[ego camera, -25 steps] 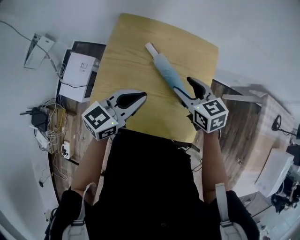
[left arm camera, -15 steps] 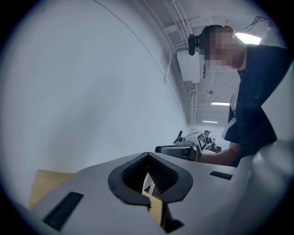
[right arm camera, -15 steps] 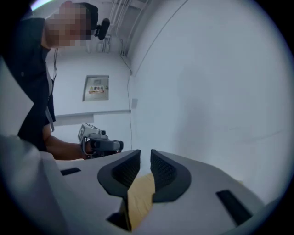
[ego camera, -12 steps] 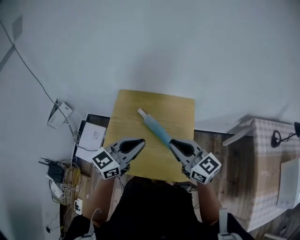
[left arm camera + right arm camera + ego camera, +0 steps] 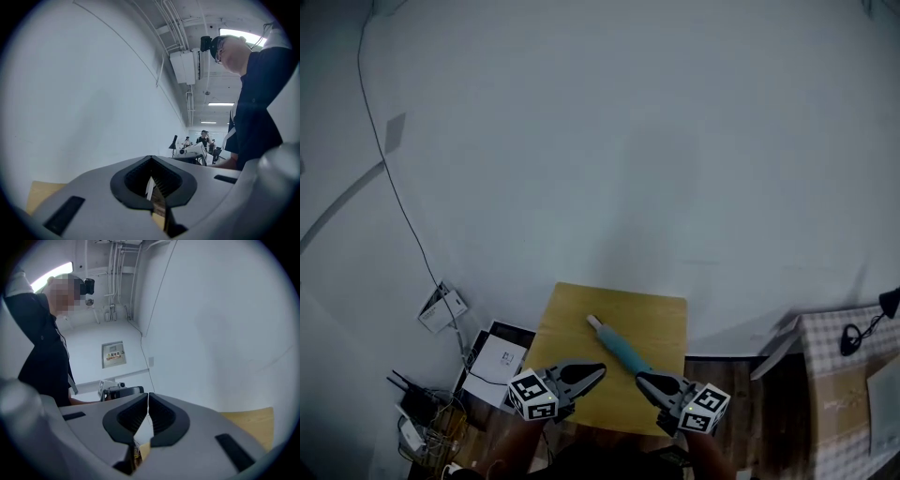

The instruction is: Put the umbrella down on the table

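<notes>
A folded light-blue umbrella (image 5: 622, 352) with a white handle end lies slantwise on the small wooden table (image 5: 661, 323). Nothing holds it. In the head view both grippers hover level over the table's near edge. My left gripper (image 5: 602, 371) is left of the umbrella and my right gripper (image 5: 639, 379) is just short of its near end, touching nothing. The left gripper (image 5: 151, 159) shows its jaws meeting at the tips with nothing between. The jaws of the right gripper (image 5: 148, 394) have just been closing and now stand together, empty.
A white wall fills most of the head view. Left of the table, a white box (image 5: 499, 360) and tangled cables (image 5: 422, 412) lie on the floor. A checked-cloth table (image 5: 848, 375) stands at right. People (image 5: 204, 138) stand far off.
Both grippers have lifted and drawn back from the table. The right jaws, open by the umbrella's near end before, have closed. The umbrella stays put. The head view has tilted up.
</notes>
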`<state>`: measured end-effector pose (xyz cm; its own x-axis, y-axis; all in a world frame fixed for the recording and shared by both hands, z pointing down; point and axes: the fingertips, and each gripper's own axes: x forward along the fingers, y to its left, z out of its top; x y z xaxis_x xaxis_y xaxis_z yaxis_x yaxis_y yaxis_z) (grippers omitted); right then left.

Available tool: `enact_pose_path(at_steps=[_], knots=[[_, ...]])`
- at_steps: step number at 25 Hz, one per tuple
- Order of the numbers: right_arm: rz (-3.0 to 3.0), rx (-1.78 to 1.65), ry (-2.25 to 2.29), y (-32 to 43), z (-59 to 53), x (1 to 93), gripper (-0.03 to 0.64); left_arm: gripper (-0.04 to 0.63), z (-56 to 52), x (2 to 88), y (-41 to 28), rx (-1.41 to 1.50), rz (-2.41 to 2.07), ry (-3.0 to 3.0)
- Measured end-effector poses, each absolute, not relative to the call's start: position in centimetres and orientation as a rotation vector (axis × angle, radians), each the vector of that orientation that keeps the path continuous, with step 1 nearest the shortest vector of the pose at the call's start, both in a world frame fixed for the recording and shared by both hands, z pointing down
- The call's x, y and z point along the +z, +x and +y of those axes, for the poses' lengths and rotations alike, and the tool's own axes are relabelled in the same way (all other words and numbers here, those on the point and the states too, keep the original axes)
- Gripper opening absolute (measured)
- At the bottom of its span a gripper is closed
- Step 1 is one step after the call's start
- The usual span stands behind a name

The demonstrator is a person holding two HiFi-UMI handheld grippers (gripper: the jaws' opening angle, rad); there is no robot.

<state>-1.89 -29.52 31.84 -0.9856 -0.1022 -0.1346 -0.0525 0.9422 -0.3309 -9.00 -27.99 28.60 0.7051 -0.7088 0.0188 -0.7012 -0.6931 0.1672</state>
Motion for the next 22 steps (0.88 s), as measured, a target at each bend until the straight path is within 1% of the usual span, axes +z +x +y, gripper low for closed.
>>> enact_pose_path(at_steps=[5,10,17,20,22], knots=[[2.961,-0.45,-0.132,-1.8,-27.2,30.6,0.021,0.012,-25.9,27.1,-8.4,-0.107,-1.124,2.789],[3.04,-0.534,-0.239,-2.9,-24.0,31.8,0.021,0.012,-21.1,26.8,-9.5,-0.166,-1.088,2.8],[3.045,-0.561,-0.299,-3.5,-14.8,33.2,0.02,0.012,-12.2,29.5,-11.8,-0.188,-1.043,2.751],[3.06,-0.655,-0.32,-3.0,-10.7,35.4,0.02,0.012,-8.6,31.5,-11.7,-0.251,-1.021,2.696],[3.054,-0.708,-0.345,-2.5,-8.8,36.2,0.02,0.012,-7.0,32.6,-10.9,-0.241,-0.987,2.673]])
